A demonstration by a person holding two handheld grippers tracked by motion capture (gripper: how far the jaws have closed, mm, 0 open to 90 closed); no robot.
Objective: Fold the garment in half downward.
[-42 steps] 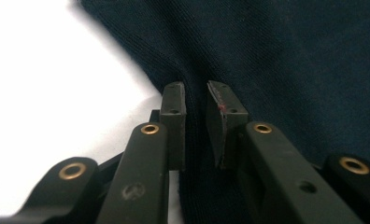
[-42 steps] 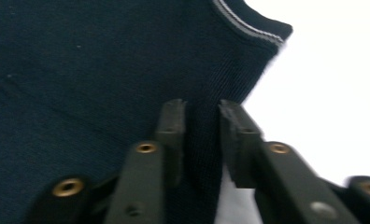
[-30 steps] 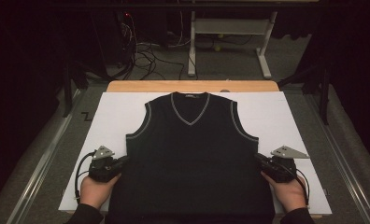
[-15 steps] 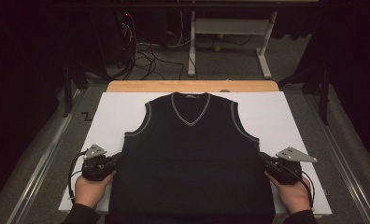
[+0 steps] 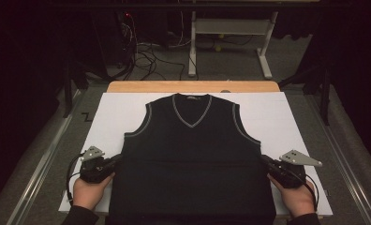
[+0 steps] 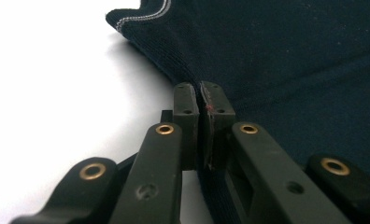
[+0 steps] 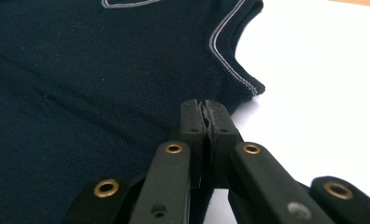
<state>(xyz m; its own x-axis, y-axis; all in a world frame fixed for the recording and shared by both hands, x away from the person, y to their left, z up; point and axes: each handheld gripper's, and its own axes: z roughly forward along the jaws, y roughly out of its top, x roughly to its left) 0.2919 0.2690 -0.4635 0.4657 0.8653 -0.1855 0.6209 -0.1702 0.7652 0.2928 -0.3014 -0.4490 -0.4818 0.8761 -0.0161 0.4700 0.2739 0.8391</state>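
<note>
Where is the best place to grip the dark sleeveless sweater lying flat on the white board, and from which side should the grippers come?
Grip the sweater at its two side seams, below the armholes, each gripper coming in level from its own side. It lies flat, so only the edges offer a thin fold. The left gripper and right gripper are shut there.

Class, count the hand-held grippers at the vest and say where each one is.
2. The left hand-held gripper is at the vest's left side edge, below the armhole; the right hand-held gripper is at its right side edge. Both are shut on the fabric.
</note>
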